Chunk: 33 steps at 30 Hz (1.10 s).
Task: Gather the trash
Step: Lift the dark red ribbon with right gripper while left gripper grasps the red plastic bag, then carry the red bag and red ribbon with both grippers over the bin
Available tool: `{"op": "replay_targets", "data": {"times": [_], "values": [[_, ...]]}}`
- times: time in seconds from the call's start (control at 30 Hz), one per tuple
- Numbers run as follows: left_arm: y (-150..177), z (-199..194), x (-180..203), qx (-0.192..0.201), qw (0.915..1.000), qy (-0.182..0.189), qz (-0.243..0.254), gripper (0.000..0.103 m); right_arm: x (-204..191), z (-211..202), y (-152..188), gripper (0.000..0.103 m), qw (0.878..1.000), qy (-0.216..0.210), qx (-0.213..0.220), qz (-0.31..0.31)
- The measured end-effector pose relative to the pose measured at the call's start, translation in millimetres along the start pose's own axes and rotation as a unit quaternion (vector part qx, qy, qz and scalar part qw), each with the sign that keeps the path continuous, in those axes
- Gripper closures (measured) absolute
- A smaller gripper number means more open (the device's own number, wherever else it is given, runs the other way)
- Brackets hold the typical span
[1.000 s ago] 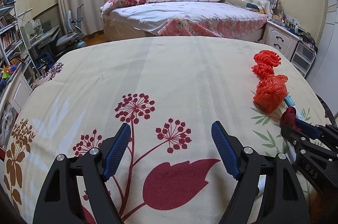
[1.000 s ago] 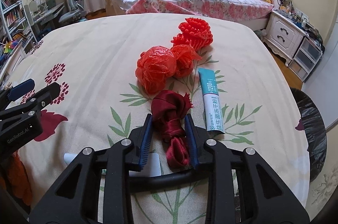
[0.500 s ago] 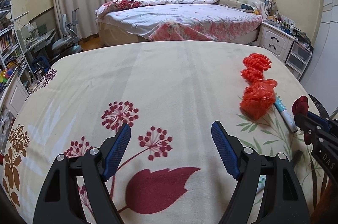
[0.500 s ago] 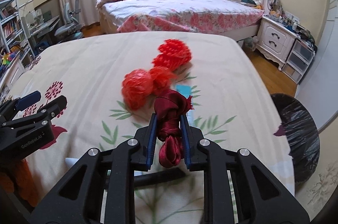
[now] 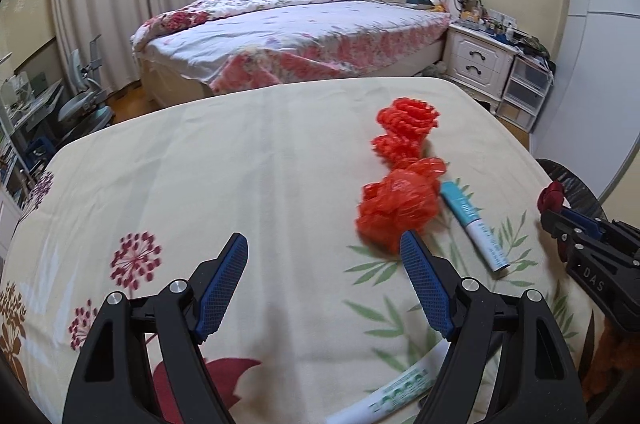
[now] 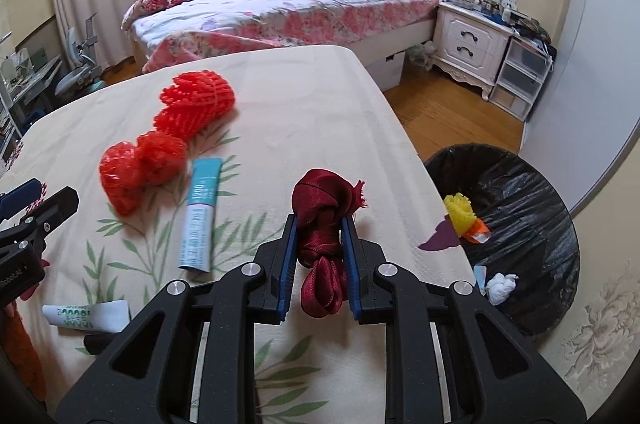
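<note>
While the right gripper (image 6: 319, 244) pinches a knotted maroon ribbon (image 6: 323, 224) between its 2 pads above the cloth's edge, the bin (image 6: 520, 208) sits just right of its fingers; the left gripper (image 5: 324, 266) hangs spread and empty.

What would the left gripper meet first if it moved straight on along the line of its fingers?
Probably only the bare floral cloth. The left gripper stands open and empty, angled down at the table, and nothing lies between its fingers' line and the cloth. The crumpled red plastic bag sits just right of that line; depth is unclear.
</note>
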<state>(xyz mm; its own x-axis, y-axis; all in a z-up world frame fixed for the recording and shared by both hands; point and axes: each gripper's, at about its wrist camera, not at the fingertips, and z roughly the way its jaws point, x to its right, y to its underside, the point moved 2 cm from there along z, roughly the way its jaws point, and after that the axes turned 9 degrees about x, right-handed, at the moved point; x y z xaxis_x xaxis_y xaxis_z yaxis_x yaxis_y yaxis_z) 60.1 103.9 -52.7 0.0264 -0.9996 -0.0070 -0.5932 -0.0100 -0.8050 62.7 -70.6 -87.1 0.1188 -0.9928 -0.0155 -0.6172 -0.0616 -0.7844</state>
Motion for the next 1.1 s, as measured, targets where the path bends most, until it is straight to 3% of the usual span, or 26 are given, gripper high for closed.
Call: {"op": "replay_targets", "data": {"times": [0.63,0.87,1.1], "values": [[-13,38,34,-0.028,0.9982,0.022,0.047,0.028,14,24,-6,0.080,0.999,-0.017,-0.023,0.018],[-11,38,43,-0.028,0.9970,0.039,0.060,0.052,14,24,-5,0.080,0.999,-0.017,-0.023,0.018],[-11,32,42,-0.018,0.9970,0.040,0.064,0.058,14,24,-5,0.080,0.999,-0.017,-0.023,0.018]]}}
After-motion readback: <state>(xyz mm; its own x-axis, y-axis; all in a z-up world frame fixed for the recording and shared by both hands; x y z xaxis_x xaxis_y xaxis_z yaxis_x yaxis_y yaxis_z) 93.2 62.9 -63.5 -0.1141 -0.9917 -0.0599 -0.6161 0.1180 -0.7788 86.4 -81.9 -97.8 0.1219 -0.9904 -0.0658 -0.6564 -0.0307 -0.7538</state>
